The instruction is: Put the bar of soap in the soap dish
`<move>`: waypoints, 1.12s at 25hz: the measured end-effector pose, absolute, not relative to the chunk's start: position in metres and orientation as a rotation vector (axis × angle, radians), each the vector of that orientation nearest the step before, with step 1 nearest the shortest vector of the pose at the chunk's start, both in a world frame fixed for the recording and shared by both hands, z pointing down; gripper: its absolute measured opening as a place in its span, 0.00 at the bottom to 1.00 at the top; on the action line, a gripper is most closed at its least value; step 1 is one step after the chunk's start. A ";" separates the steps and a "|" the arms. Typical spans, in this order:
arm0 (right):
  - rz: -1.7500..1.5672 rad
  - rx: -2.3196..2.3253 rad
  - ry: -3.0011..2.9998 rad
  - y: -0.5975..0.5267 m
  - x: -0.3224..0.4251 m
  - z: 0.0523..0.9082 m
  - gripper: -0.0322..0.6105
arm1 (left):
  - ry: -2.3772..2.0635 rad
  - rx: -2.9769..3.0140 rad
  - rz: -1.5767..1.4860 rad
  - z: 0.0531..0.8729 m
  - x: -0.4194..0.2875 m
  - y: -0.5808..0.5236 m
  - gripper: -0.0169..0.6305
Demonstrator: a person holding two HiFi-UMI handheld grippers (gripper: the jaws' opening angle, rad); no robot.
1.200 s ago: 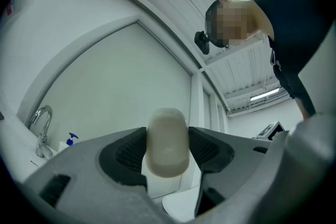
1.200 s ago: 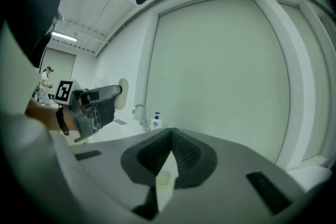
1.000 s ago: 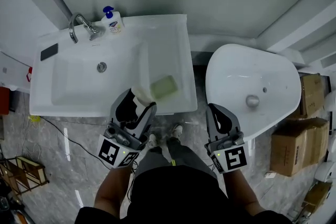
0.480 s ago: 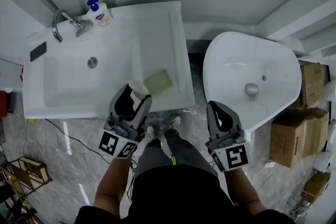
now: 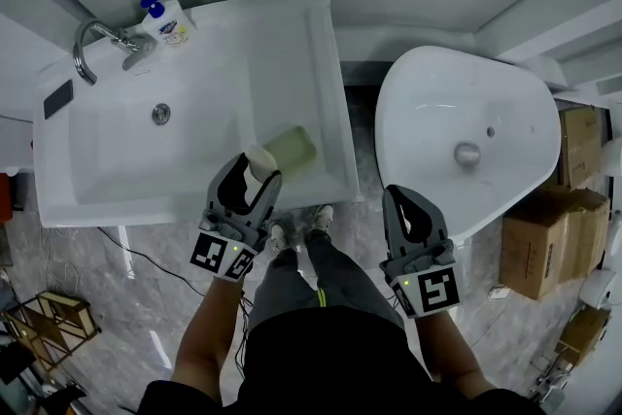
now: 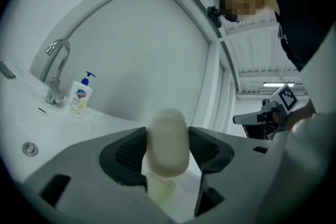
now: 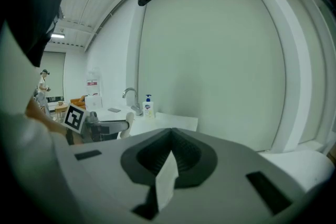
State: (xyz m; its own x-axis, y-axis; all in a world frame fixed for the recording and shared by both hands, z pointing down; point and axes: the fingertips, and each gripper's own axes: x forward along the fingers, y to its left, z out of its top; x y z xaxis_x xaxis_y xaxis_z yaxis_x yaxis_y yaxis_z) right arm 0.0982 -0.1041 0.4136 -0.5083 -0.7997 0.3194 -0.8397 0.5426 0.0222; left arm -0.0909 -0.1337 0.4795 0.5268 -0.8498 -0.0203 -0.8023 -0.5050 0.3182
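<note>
**Inspector A:** While the bar of soap is clamped by its narrow sides between the jaws of the left gripper, we record it at the lower-left end of the green soap dish, near the centre of the head view. We cannot confirm contact.

**Inspector B:** Agreed. Our first concern is release short of the dish. The smooth bar would land on the sink ledge and could slide left into the basin, or off the front edge to the floor.

**Inspector A:** We add a second. The dish looks light and unfixed, so a jaw tip catching its rim may push it toward that edge.

**Inspector B:** Noted. The right gripper, at lower right, has its jaws together on nothing and stands well apart. We judge it no help in steadying the dish.
</note>
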 end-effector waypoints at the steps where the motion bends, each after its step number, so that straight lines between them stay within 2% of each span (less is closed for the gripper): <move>1: 0.202 1.363 -2.488 -0.106 0.098 0.416 0.06 | -1.381 2.498 -0.228 0.486 -0.090 -0.136 0.41; 12: 0.255 1.386 -2.465 -0.122 0.106 0.431 0.06 | -1.237 2.471 0.061 0.559 -0.060 -0.154 0.41; 28: 0.307 1.416 -2.463 -0.137 0.123 0.439 0.06 | -1.175 2.443 0.493 0.599 -0.045 -0.163 0.41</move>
State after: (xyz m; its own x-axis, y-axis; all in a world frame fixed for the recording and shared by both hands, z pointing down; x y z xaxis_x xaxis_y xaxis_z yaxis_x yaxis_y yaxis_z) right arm 0.1231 -0.1367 0.4394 -0.4789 -0.8070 0.3457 -0.8671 0.4963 -0.0426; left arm -0.0446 -0.1629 0.5986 0.5879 -0.6611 0.4662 -0.7958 -0.5760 0.1867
